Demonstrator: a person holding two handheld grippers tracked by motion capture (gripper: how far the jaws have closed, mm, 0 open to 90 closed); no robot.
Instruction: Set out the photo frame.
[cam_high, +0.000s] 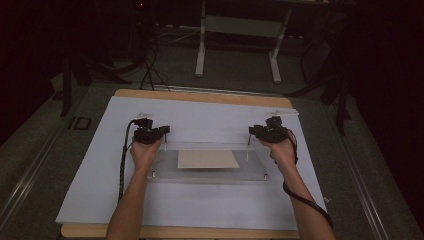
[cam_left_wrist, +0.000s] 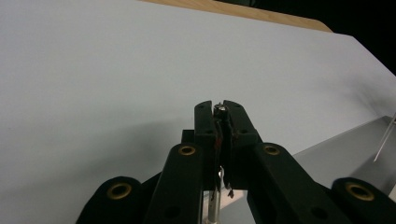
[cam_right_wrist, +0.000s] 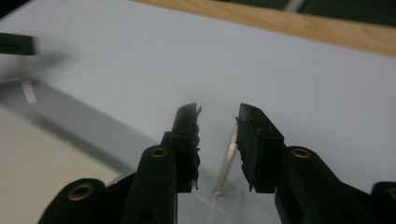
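Both grippers sit over a clear acrylic plate (cam_high: 210, 172) that lies on a white sheet (cam_high: 90, 180) covering the wooden table (cam_high: 200, 96). Left gripper (cam_high: 161, 131) is at about 10 o'clock from the plate's middle, and in the left gripper view its jaws are pressed together on the top of a thin upright metal pin (cam_left_wrist: 219, 108), whose shaft also shows below the jaws. That pin stands at the plate's far-left corner.

Right gripper (cam_high: 253, 131) is at about 2 o'clock from the plate's middle. In the right gripper view (cam_right_wrist: 217, 140) its jaws stand apart, with a second upright pin (cam_right_wrist: 229, 156) rising in the gap between them; neither pad touches it. This pin stands at the plate's far-right corner.

A tan rectangular sheet (cam_high: 207, 159) lies under or inside the clear plate, near its middle. From the high view, 2 more short pegs mark the plate's near corners, 1 at about 7 o'clock (cam_high: 153, 174) and 1 at about 5 o'clock (cam_high: 264, 176). The person's forearms come in from 6 o'clock, each hand wrapped around its gripper, with a black cable (cam_high: 121, 165) trailing back from the left gripper along the arm.
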